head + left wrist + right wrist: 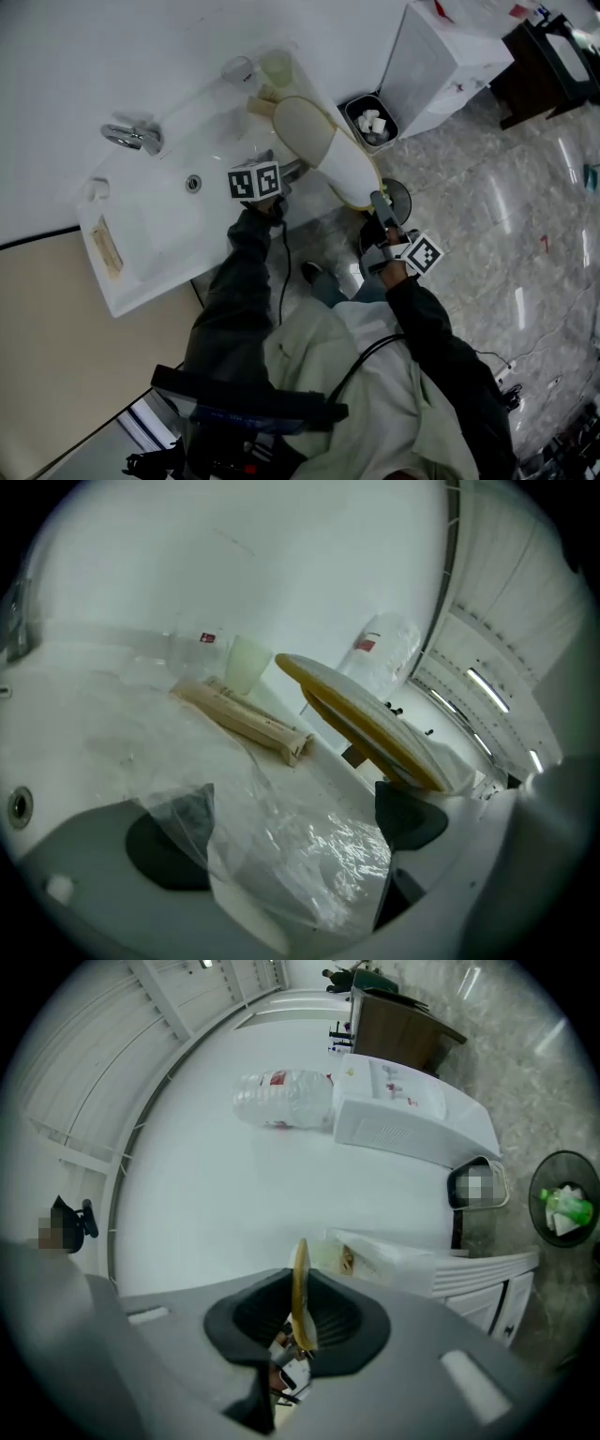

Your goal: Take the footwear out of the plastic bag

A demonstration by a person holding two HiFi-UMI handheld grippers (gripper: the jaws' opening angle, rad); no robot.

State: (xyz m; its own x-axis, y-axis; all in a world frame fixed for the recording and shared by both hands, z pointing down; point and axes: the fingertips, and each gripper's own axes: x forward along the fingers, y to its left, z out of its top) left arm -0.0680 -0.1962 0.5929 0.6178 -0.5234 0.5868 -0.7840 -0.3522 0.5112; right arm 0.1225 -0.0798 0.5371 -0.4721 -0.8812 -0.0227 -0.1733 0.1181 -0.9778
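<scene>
Now we have the slipper [323, 148] clear of the plastic bag [314, 850].
Our left gripper [291, 832] gapes, the bag slack between its pads, unpinched; our right gripper [298, 1318] clamps the slipper's yellow rim, holding it tilted over the sink [150, 230].
</scene>
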